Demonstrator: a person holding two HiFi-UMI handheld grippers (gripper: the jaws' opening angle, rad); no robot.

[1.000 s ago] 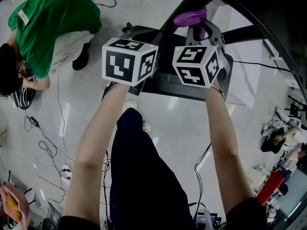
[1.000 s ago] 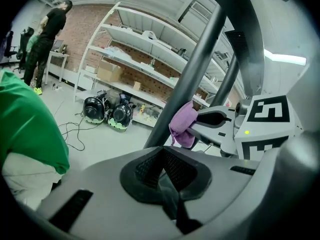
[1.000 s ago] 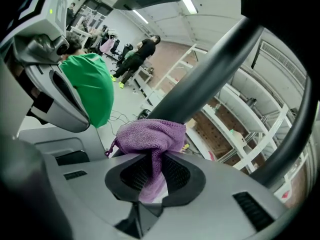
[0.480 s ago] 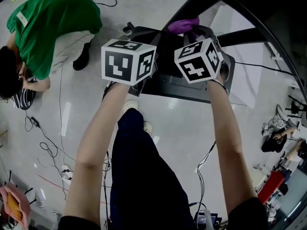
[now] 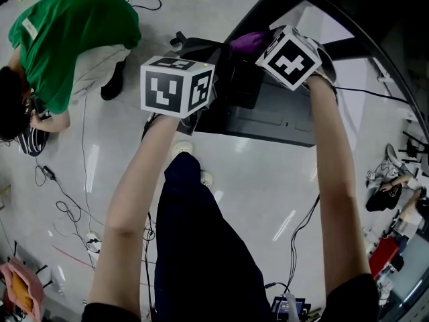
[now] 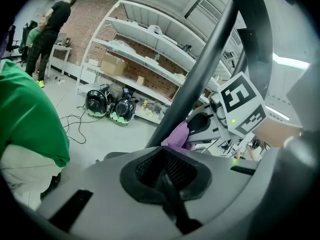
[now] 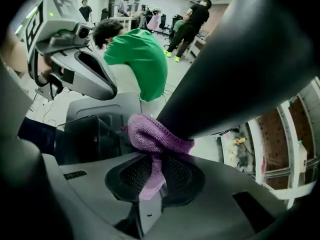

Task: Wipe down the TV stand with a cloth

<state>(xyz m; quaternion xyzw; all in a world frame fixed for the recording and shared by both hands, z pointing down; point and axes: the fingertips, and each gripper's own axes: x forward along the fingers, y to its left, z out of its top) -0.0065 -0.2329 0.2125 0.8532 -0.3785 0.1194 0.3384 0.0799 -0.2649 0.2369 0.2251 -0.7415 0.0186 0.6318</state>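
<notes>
- Meanwhile, on the left, the left gripper (image 6: 168, 183) has stayed put over the near edge of the TV stand (image 5: 268, 118). Its jaws are pressed together with nothing between them.
- In the middle, the purple cloth (image 5: 249, 42) has slid along to the stand's dark slanted column (image 7: 240, 59). This looks like a wiping stroke under way on the column.
- On the right, the right gripper (image 7: 150, 184) has reached further out over the stand, with its jaws clenched on a tail of the cloth.
- The head view hides the contact behind the marker cube. The right gripper view shows the cloth's bunched end touching the column, and the left gripper view shows it beside the column.
</notes>
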